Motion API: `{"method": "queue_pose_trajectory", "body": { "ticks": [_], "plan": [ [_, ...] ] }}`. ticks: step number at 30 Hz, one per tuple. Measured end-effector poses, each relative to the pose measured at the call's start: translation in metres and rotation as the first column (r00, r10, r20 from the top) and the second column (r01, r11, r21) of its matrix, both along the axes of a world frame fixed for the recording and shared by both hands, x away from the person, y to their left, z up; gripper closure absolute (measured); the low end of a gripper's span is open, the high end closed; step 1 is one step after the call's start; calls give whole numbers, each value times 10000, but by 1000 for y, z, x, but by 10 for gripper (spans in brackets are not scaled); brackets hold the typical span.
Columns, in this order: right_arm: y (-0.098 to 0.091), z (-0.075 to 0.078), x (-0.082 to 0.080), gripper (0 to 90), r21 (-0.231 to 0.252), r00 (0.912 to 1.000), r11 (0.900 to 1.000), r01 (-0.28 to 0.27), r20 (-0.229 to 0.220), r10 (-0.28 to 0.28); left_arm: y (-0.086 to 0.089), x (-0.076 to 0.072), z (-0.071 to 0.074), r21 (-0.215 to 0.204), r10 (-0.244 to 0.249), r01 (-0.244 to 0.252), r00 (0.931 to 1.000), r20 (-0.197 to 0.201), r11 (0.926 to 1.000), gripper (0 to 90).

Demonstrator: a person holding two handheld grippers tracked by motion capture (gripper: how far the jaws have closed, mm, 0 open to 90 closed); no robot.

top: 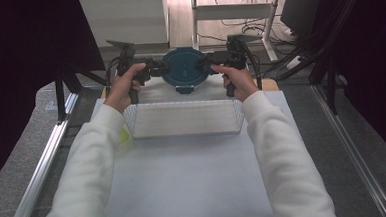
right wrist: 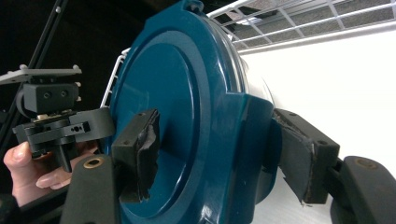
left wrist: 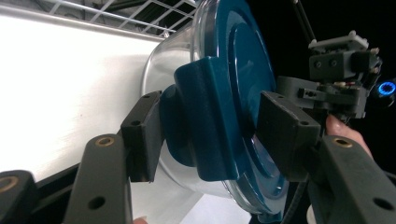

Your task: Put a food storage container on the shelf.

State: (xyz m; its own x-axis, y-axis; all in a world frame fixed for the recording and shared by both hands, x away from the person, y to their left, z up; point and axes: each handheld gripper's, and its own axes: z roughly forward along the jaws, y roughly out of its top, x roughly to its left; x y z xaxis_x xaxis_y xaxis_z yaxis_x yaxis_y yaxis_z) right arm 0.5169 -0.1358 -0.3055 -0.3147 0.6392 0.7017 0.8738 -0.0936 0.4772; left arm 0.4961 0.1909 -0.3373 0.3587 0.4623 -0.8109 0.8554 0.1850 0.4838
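A round clear container with a dark blue lid hangs in the air past the far rim of a white wire basket. My left gripper holds its left side and my right gripper its right side. In the left gripper view, my left gripper is shut on a blue latch tab of the lid. In the right gripper view, my right gripper is shut on the opposite tab of the lid. The container's inside is hidden.
The wire basket stands at the far end of a pale table. Metal rails run along both sides. Black curtains, a white desk frame and floor cables lie beyond the table's far edge.
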Motion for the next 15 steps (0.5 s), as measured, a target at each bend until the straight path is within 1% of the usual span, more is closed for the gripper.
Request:
{"method": "queue_pose_trajectory", "body": {
  "ticks": [2,5,6,14,15],
  "plan": [
    [0,-2,2,337,76,10000,9999,69,-49,-68,0,2,-2,-115,35,-36,10000,-92,9999,419],
    [-1,-6,4,333,196,9994,9995,230,-259,-225,1,5,-7,-257,42,-50,9996,-282,9997,408],
    [0,-7,4,331,187,9994,9995,256,-243,-252,1,5,-8,-346,36,-44,9997,-230,9994,405],
    [0,-7,4,329,204,9994,9993,321,-153,-318,0,5,-9,-335,124,-126,9999,-77,9994,399],
    [0,-7,3,326,187,9993,9993,332,-195,-328,0,4,-8,-307,148,-149,9999,-42,9994,397]
  ]
}}
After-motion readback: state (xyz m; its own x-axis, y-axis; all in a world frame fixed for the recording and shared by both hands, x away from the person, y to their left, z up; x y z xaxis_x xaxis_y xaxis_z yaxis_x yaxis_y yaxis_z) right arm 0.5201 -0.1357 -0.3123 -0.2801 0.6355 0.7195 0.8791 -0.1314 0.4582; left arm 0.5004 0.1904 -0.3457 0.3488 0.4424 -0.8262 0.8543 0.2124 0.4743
